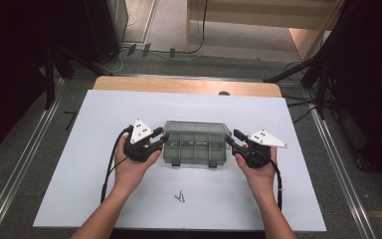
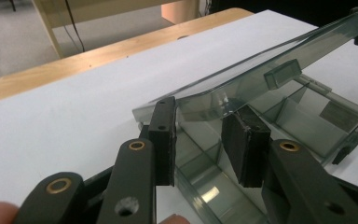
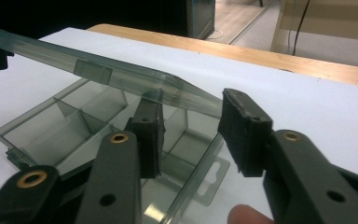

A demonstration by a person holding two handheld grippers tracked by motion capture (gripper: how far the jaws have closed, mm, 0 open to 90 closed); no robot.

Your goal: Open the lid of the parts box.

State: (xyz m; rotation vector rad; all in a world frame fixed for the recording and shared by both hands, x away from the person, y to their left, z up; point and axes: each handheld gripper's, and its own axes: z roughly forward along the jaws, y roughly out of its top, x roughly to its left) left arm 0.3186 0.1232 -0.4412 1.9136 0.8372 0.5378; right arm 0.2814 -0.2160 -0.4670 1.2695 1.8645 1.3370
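Looking down from the high view, we see the table (image 1: 129, 199), a wide white top with a wooden edge at its far side, and on its middle a clear grey plastic box (image 1: 195, 149) split into compartments. Its lid (image 2: 261, 70) is raised at a slant above the tray, hinged along the far side, as both gripper views show. We hold the left gripper (image 1: 160, 141) at the left end of the box and the right gripper (image 1: 230, 139) at the right end, each hand wrapped around its black body with a cable trailing back toward us. In the left gripper view the fingers (image 2: 163, 140) stand apart, with the corner of the lid's edge between them; one finger is at the outer end of the box and the other sits over the open tray, and we cannot tell whether either pad presses on the plastic. In the right gripper view the fingers (image 3: 242, 135) are likewise apart: the inner one is under the lifted lid over a compartment, the outer one just beside the lid's corner, with a gap visible between pad and lid. Nearer to us on the table, well apart from the box, lie two small screws (image 1: 180, 197) side by side.
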